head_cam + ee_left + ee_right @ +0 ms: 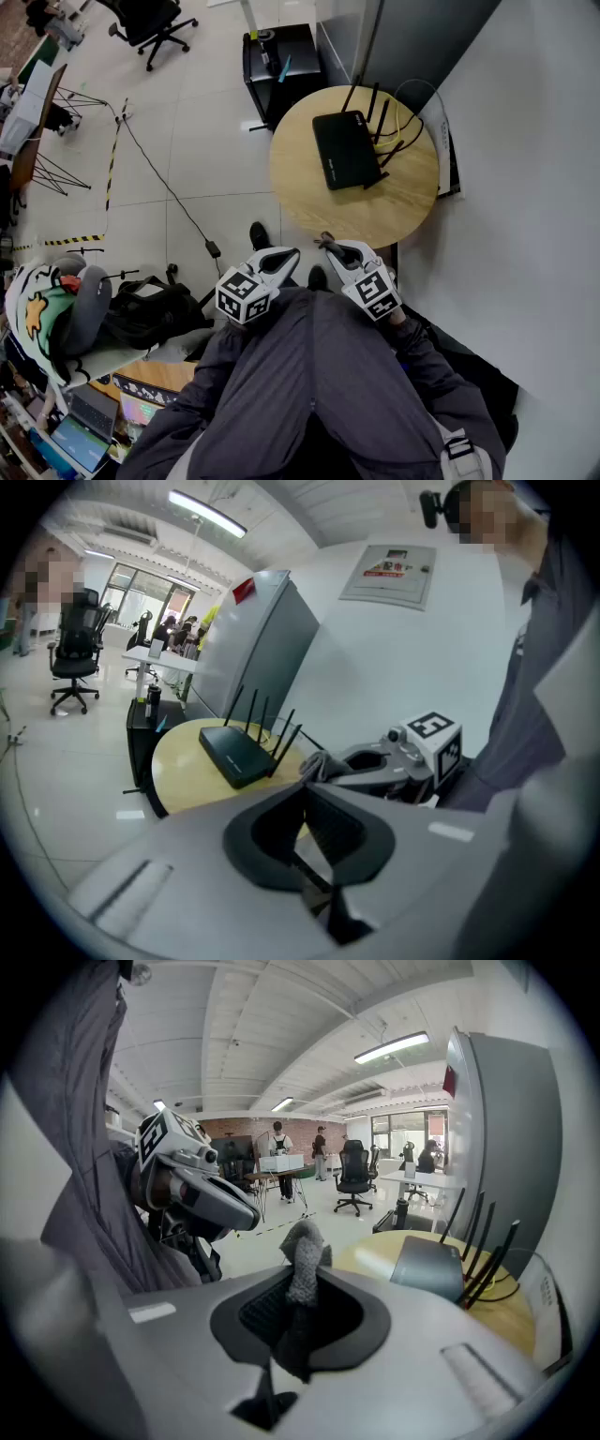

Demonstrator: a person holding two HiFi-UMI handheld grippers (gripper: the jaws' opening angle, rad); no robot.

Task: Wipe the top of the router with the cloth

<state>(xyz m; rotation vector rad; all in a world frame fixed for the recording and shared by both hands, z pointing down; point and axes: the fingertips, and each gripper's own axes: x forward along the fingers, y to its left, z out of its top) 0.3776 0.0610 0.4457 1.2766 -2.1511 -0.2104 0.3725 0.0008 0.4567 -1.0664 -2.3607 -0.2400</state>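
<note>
The black router (347, 148) with several antennas lies flat on the round wooden table (309, 187), ahead of both grippers; it also shows as the router (234, 752) and the router (431, 1267). My right gripper (330, 246) is held near the person's lap, short of the table's near edge, shut on a grey cloth (302, 1258) that sticks up out of the jaws. The cloth's tip (325, 240) pokes forward. My left gripper (286, 255) hangs beside it to the left, shut with nothing between its pads (319, 819). Both are well away from the router.
A black cabinet (279, 61) stands behind the table and a tall grey cabinet (422, 37) to its right, by the white wall. Cables (408, 122) trail off the router. A floor cable (159, 178), a black bag (150, 314) and an office chair (155, 23) lie left.
</note>
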